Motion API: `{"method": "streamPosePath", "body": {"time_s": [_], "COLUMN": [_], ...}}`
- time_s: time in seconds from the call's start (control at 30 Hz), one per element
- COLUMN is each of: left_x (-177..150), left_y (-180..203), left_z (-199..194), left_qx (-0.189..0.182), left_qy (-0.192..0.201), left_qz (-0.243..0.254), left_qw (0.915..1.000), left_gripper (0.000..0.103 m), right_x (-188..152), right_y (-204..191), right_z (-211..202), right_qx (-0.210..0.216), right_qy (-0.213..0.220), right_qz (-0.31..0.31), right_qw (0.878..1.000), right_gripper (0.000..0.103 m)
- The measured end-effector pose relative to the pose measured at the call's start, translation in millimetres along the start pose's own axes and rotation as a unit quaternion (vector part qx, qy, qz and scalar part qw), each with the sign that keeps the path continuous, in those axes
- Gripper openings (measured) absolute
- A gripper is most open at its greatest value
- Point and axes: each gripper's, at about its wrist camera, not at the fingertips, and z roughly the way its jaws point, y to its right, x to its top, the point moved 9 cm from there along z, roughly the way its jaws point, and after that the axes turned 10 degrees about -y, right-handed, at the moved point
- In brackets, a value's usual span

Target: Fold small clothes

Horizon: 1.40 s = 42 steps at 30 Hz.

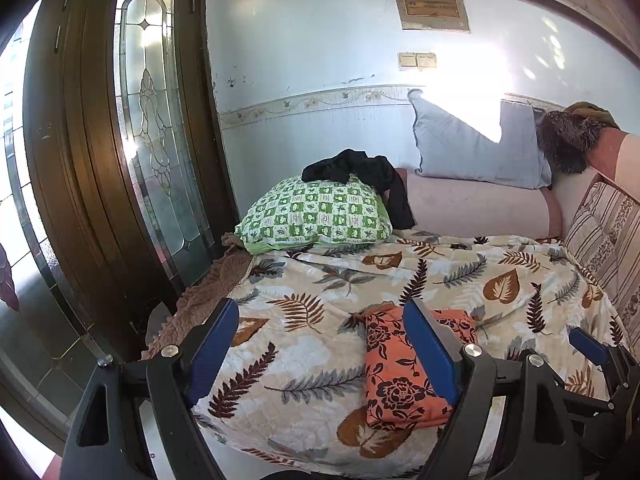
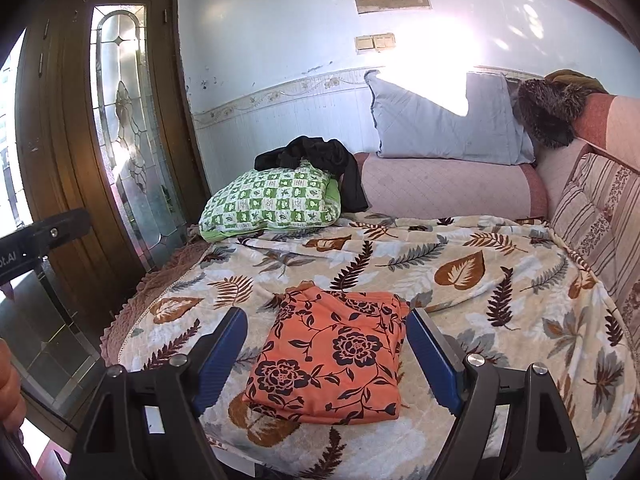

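An orange garment with a dark flower print (image 2: 332, 356) lies folded into a neat rectangle on the leaf-patterned blanket (image 2: 480, 280). My right gripper (image 2: 326, 354) hovers over it, open, blue pads on either side and not touching the cloth. In the left wrist view the same garment (image 1: 394, 376) sits right of centre, partly behind the right finger of my left gripper (image 1: 324, 350). That gripper is open too, with nothing between its fingers. A crumpled black garment (image 1: 356, 170) lies on a green checked pillow (image 1: 316, 216) at the back.
A grey pillow (image 2: 444, 124) leans on the wall above a pink bolster (image 2: 448, 188). A striped cushion (image 2: 596, 216) lines the right side. A wooden door with leaded glass (image 1: 160, 128) stands left of the bed. The right gripper (image 1: 592, 348) shows in the left wrist view.
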Motion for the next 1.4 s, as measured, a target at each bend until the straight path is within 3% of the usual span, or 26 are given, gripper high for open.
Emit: {"method": "streamPosePath", "body": {"time_s": [0.6,0.97,1.4], "left_x": [1.1,-5.3,-3.8], "left_y": [2.1,6.3,21.5], "left_z": [-5.6,-2.6,19.2], "left_qx": [-0.019,-0.024,-0.049], "left_qy": [0.005,-0.004,-0.015], "left_qz": [0.005,0.007,0.012], "left_qw": [0.9998,0.9997,0.9986], "left_gripper": [0.085,0.085,0.085], "right_x": [7.1,5.7,7.8], "right_y": [-9.2,10.4,21.6], "right_z": [-6.5,-14.7,-4.3], "right_qx": [-0.004,-0.048,-0.049], "right_qy": [0.011,0.014,0.005], "right_qz": [-0.009,0.006,0.016], "right_qw": [1.0,0.999,0.999], "right_gripper": [0.084,0.084,0.084]}}
